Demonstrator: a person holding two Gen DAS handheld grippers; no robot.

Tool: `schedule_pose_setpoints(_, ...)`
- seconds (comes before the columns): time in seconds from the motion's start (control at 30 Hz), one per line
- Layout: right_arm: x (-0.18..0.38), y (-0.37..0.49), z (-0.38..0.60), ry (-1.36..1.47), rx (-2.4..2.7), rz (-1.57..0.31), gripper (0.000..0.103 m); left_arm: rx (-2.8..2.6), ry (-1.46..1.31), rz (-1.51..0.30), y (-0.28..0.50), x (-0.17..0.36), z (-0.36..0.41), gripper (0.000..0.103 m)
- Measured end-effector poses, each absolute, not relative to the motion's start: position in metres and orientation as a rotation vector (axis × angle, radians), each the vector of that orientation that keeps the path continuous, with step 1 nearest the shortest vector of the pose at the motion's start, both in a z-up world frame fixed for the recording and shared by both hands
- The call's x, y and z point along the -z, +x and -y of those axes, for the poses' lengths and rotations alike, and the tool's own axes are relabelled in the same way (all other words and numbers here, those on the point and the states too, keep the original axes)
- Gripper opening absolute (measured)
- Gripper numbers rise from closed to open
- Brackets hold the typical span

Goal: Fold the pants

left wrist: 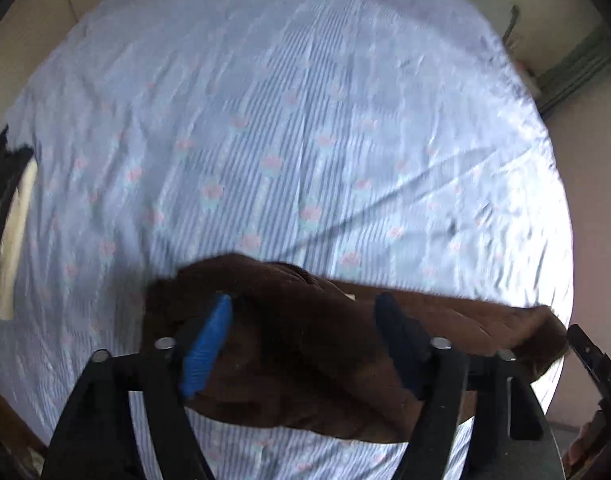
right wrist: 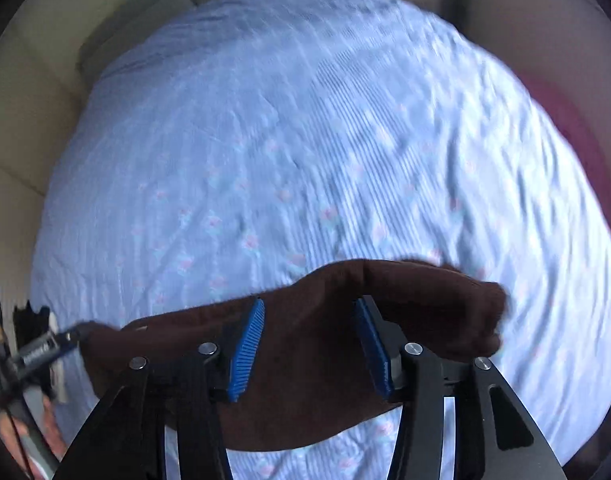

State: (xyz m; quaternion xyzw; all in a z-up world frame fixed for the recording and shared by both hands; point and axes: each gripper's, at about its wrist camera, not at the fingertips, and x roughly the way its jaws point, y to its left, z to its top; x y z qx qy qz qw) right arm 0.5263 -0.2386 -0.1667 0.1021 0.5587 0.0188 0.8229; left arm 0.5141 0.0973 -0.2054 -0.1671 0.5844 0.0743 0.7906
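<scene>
Left wrist view: the left gripper (left wrist: 301,344) has its blue fingers (left wrist: 207,348) standing apart, brown cloth bunched between and over them, so whether they actually pinch it I cannot tell. In the right wrist view the right gripper (right wrist: 309,350) looks the same, its fingers (right wrist: 247,354) spread with the fabric draped across the gap, grip unclear. The pants (left wrist: 345,344) are dark brown, soft and fuzzy-looking, gathered into a thick band stretched between the two grippers at the near edge of the bed sheet (left wrist: 285,120), apparently lifted just above it. To do this fold well, both ends should probably travel level and together, keeping the band taut, then lay it down onto the sheet's open middle without letting the hanging lower edge curl under.
</scene>
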Motion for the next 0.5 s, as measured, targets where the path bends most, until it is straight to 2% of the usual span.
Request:
schedule_pose_setpoints(0.07,0.149,0.512,0.228,0.2,-0.111,-1.155,0.056,-0.111,-0.315,-1.207,0.507,0.19,-0.096,0.085)
schedule_pose_setpoints(0.2,0.152,0.476,0.214,0.207,-0.186,-1.164,0.058,-0.028,-0.137,-1.16,0.479,0.178,-0.088,0.086)
schedule_pose_setpoints(0.33,0.204,0.43,0.199,0.284,-0.255,-1.316,0.058,-0.015,0.059,-1.163,0.441,0.196,-0.09,0.086)
schedule_pose_setpoints(0.5,0.275,0.394,0.174,0.375,-0.242,-1.534,0.058,-0.066,-0.044,-1.262,0.418,0.232,-0.129,0.085)
